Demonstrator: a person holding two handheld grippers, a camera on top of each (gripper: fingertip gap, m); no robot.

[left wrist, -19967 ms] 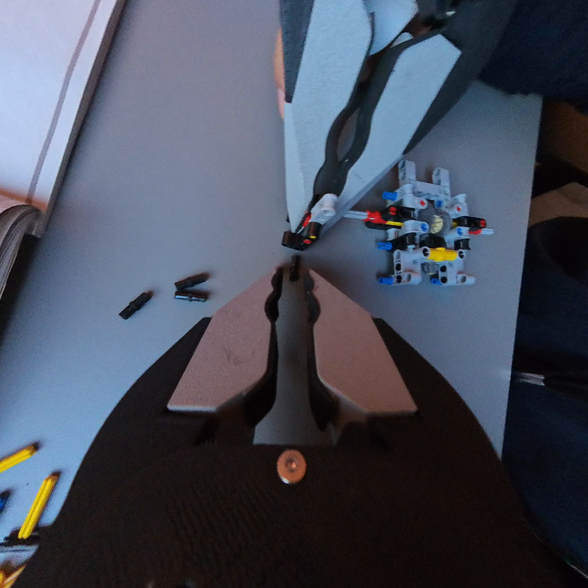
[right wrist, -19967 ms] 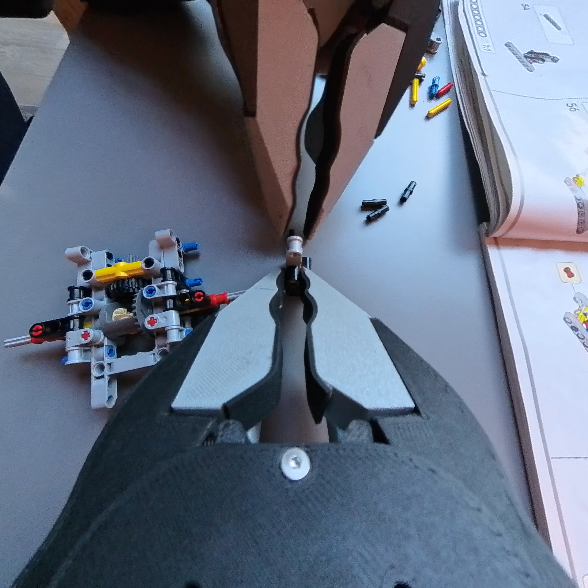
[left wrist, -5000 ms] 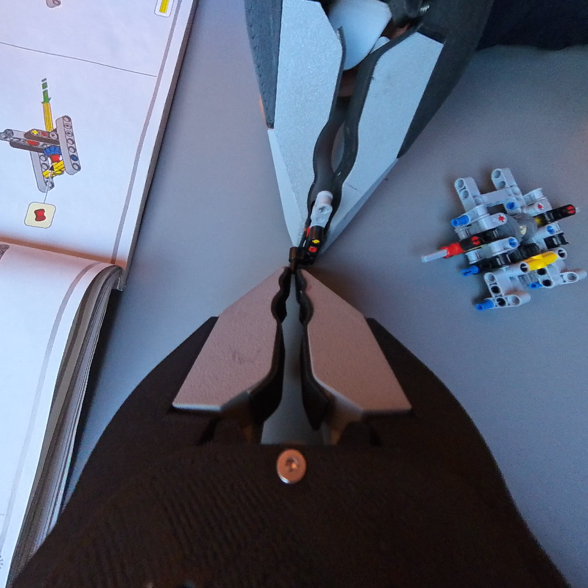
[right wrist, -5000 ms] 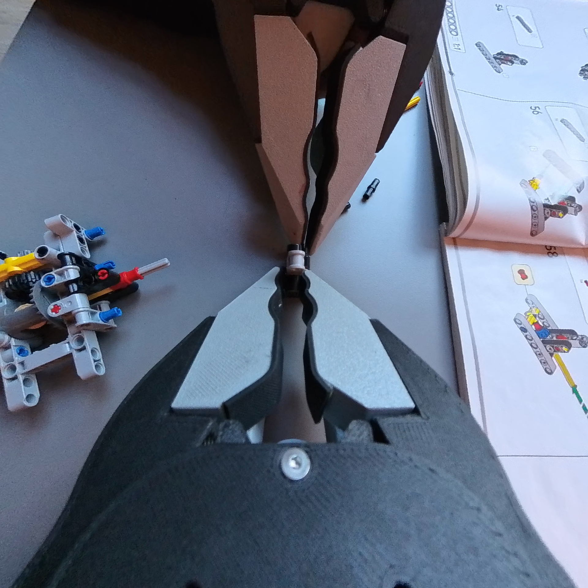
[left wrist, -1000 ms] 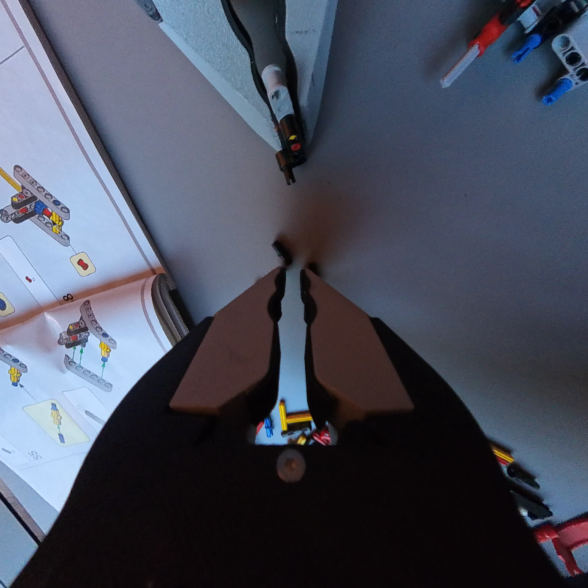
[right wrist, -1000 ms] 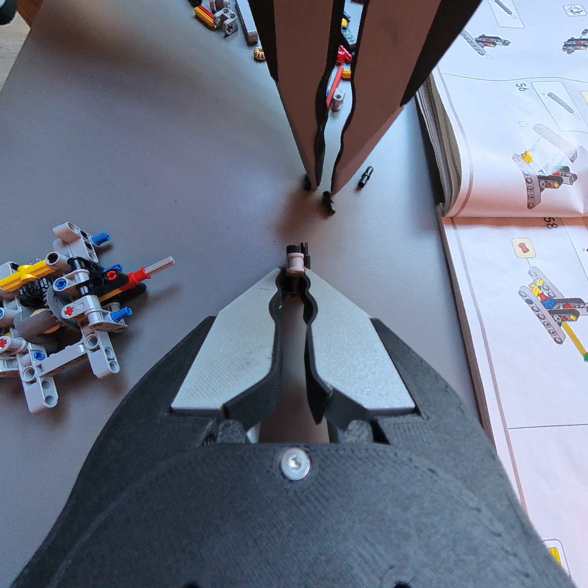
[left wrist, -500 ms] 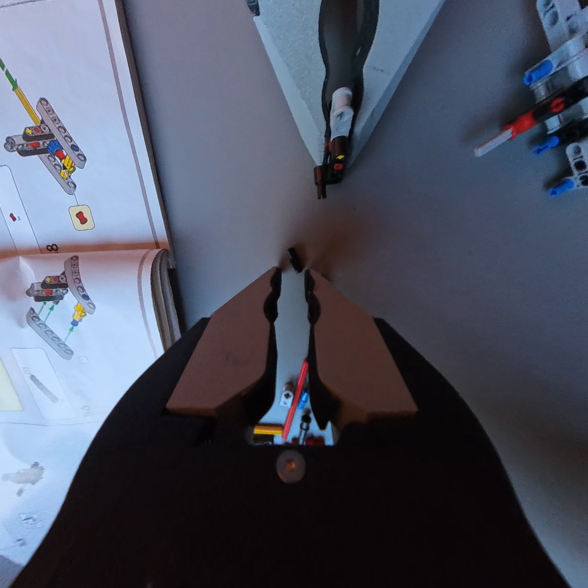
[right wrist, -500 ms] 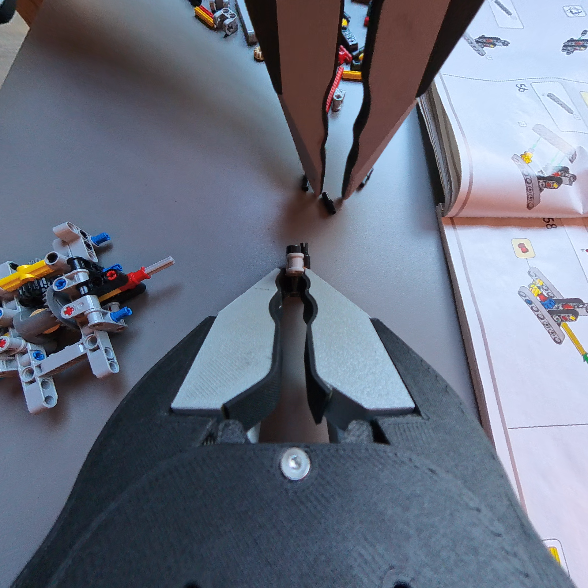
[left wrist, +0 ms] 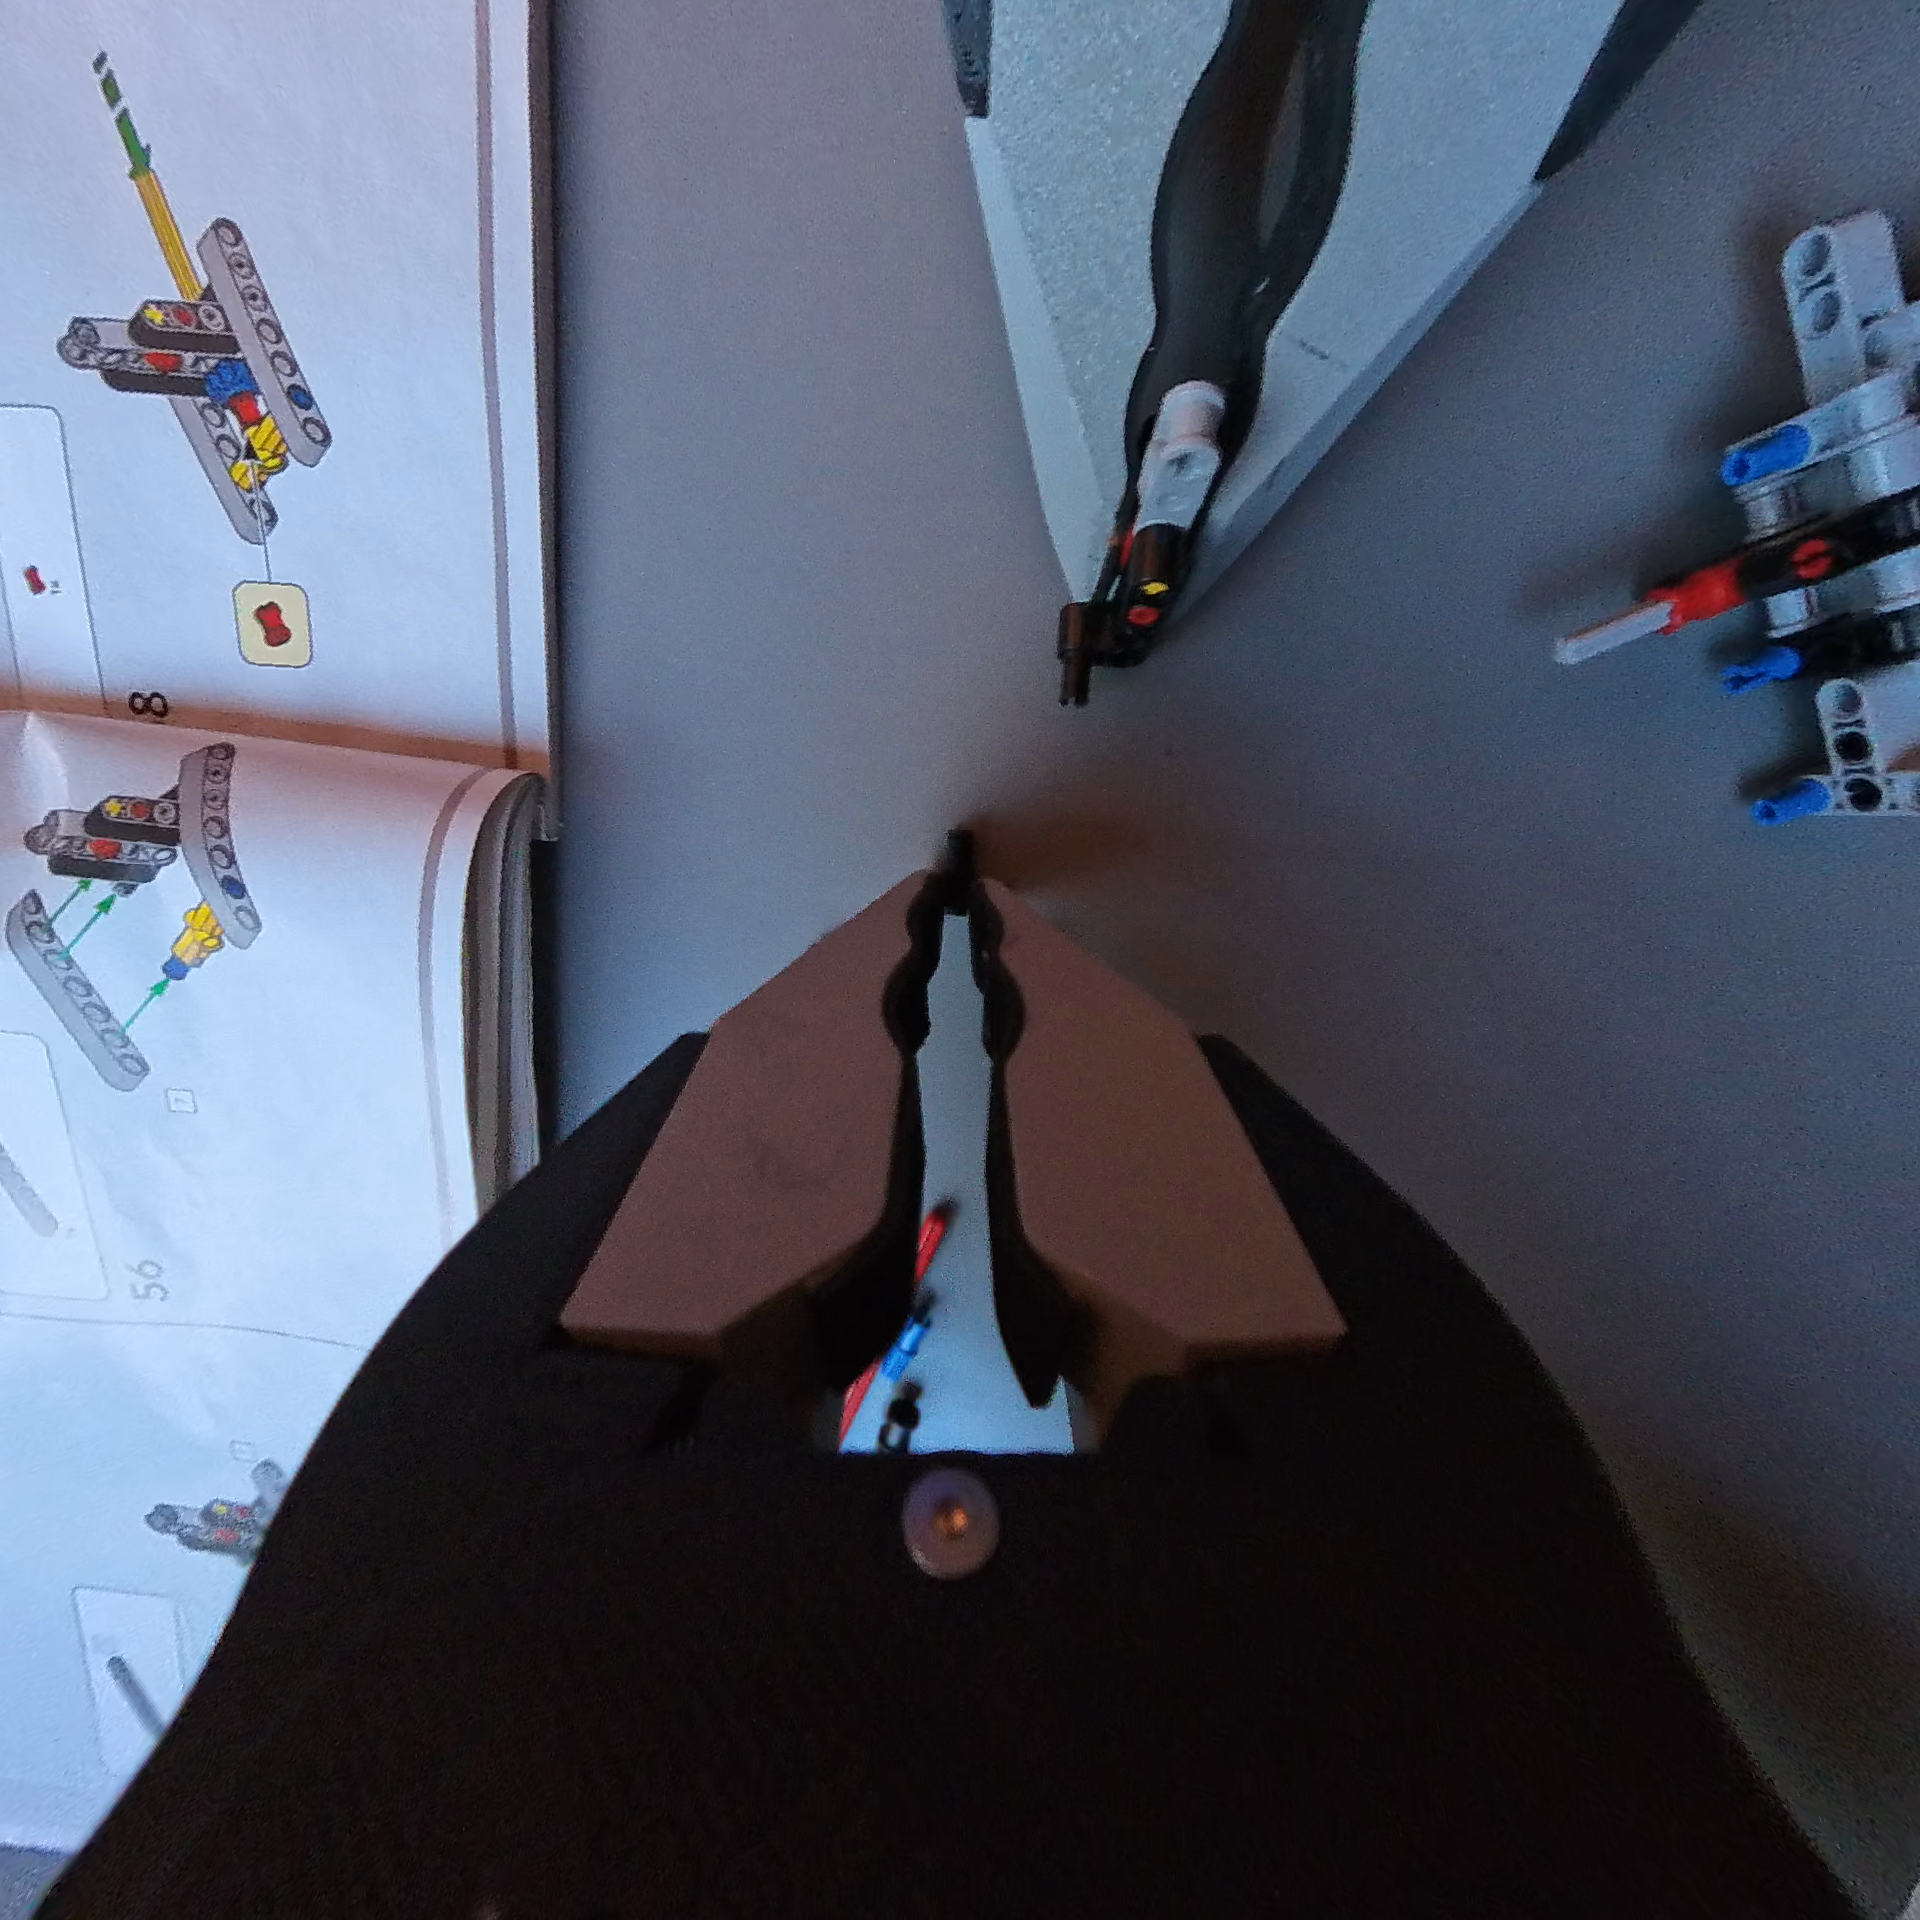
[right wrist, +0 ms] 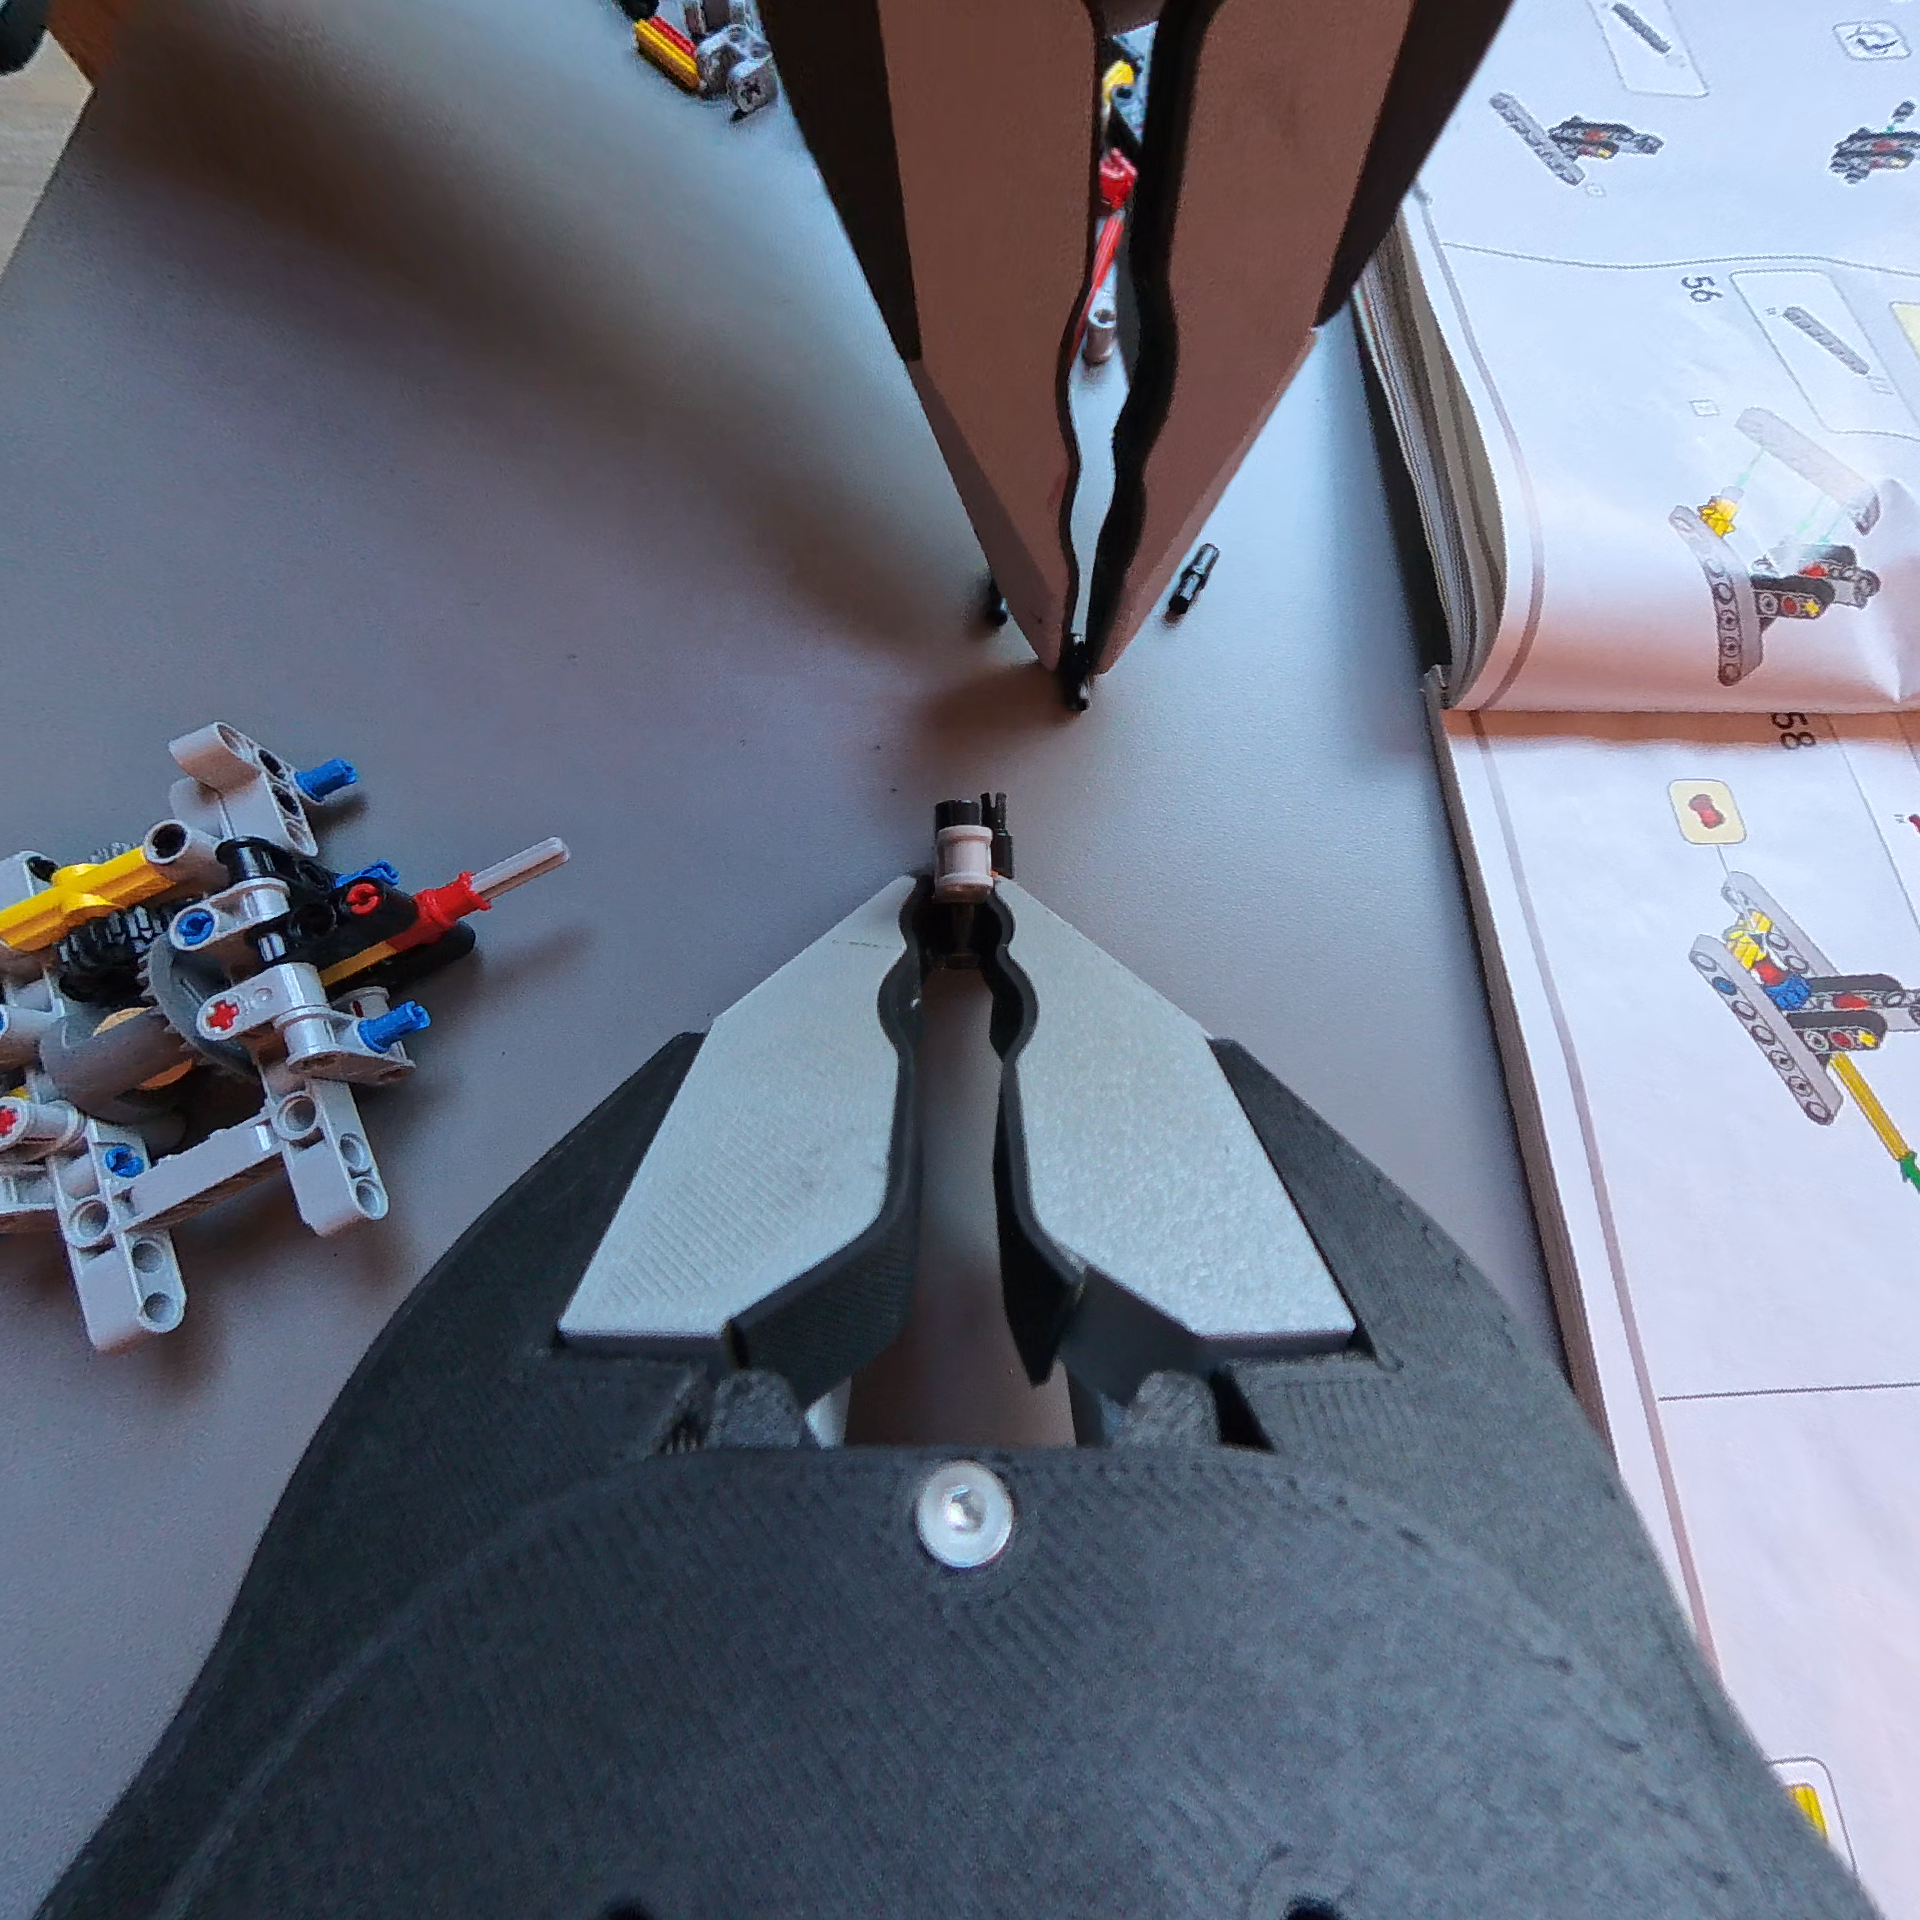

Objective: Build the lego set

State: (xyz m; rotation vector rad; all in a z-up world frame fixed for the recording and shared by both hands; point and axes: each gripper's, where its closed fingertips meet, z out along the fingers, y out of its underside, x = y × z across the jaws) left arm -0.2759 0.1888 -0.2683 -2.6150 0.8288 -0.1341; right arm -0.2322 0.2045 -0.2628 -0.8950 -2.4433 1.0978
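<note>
Two grippers meet tip to tip mid-table. The left gripper (left wrist: 956, 894) points steeply down, pinching a black pin (left wrist: 958, 857) at the surface. The right gripper (right wrist: 961, 904) lies low, clamping a small subassembly (right wrist: 966, 842) endwise, pin-end outward. The model (right wrist: 197, 997) sits toward one edge, the manual (right wrist: 1704, 727) along the opposite.

On the counter (right wrist: 623, 520) the booklet (right wrist: 1714, 935) lies at right, the brick assembly (right wrist: 208, 1018) at left, both claws between them, loose pins (right wrist: 1193, 580) behind
</note>
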